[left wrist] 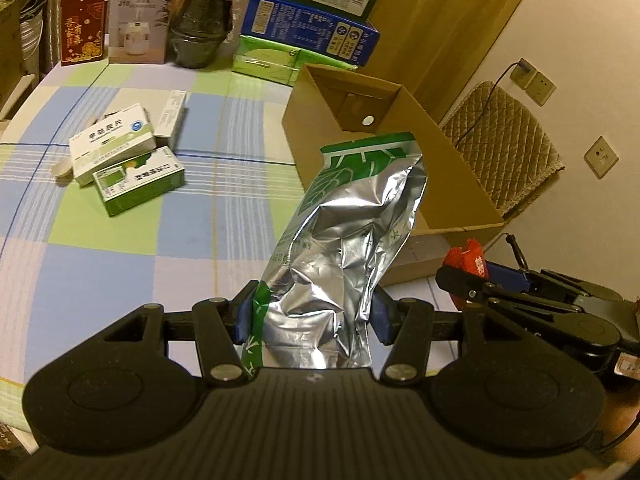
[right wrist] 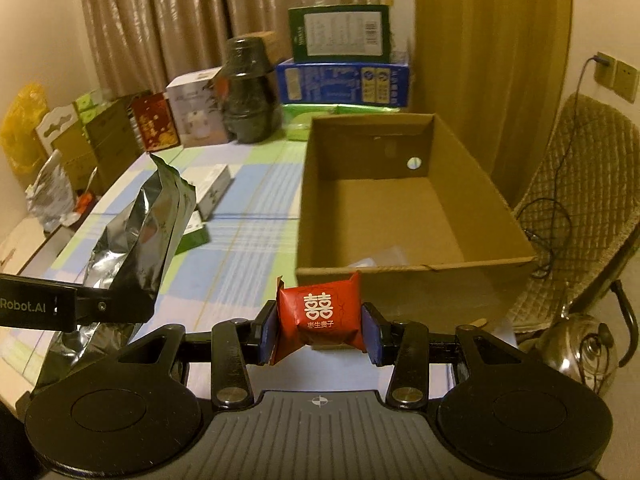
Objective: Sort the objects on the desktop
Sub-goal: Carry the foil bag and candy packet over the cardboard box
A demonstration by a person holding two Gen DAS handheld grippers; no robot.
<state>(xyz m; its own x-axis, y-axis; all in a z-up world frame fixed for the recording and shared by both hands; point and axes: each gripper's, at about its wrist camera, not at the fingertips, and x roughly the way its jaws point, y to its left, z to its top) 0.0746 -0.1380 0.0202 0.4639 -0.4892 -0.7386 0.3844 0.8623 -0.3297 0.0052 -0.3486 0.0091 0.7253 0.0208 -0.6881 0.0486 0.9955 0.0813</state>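
Observation:
My left gripper (left wrist: 312, 318) is shut on a crumpled silver and green foil bag (left wrist: 352, 232), held upright above the table, just left of the open cardboard box (left wrist: 452, 176). The same foil bag (right wrist: 136, 248) and the left gripper (right wrist: 80, 306) show at the left of the right wrist view. My right gripper (right wrist: 320, 332) is shut on a small red packet (right wrist: 322, 318) with white characters, just in front of the cardboard box (right wrist: 400, 268). The red packet (left wrist: 470, 262) also shows in the left wrist view. Several white and green medicine boxes (left wrist: 120, 156) lie on the checked tablecloth (left wrist: 200, 232).
Along the far table edge stand a red card (left wrist: 82, 30), a white appliance box (left wrist: 140, 20), a dark wrapped pot (left wrist: 208, 16) and stacked blue and green cartons (left wrist: 312, 28). A padded chair (right wrist: 580, 208) with a cable is right of the table. A metal kettle (right wrist: 580, 350) sits low right.

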